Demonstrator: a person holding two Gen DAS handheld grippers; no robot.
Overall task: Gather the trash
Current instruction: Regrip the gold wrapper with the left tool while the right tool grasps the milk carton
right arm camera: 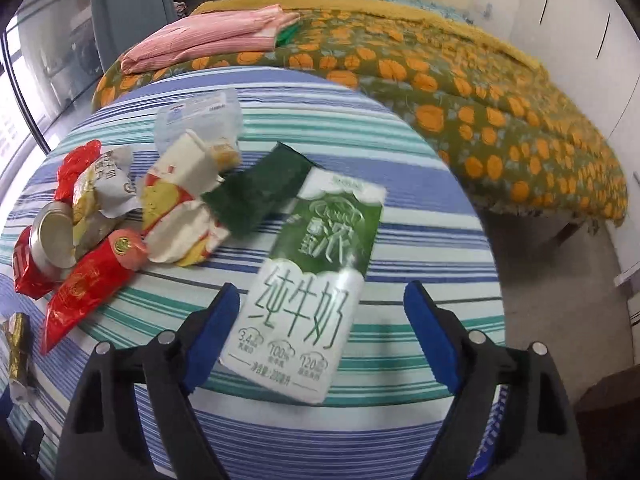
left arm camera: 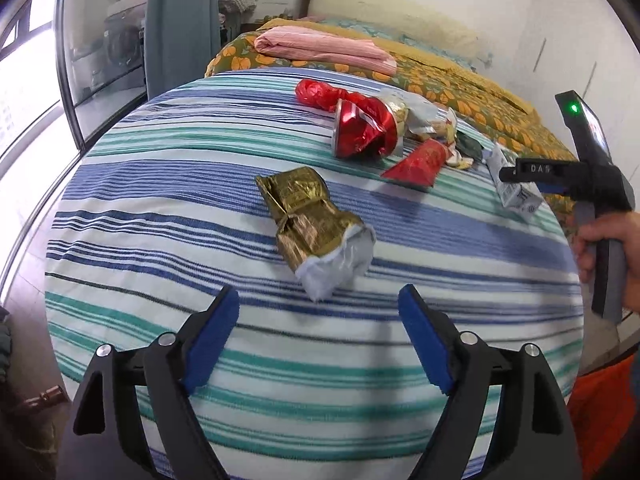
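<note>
Left claw (left arm camera: 319, 334): blue-padded fingers (left arm camera: 212, 336) spread wide, nothing between them. Right claw (right arm camera: 322, 336): fingers likewise spread apart, gripping nothing; its handle is held in the person's right hand (left arm camera: 612, 256).

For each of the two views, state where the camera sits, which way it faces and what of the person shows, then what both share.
Left wrist: rides the open left hand-held gripper, facing across the striped blanket at the crumpled gold foil wrapper; the right hand shows.
Right wrist: rides the open right hand-held gripper, facing down at the green-and-white milk carton; no hand shows.
Shared: gold wrapper, milk carton, red pouch, dented red can, folded pink cloth.
</note>
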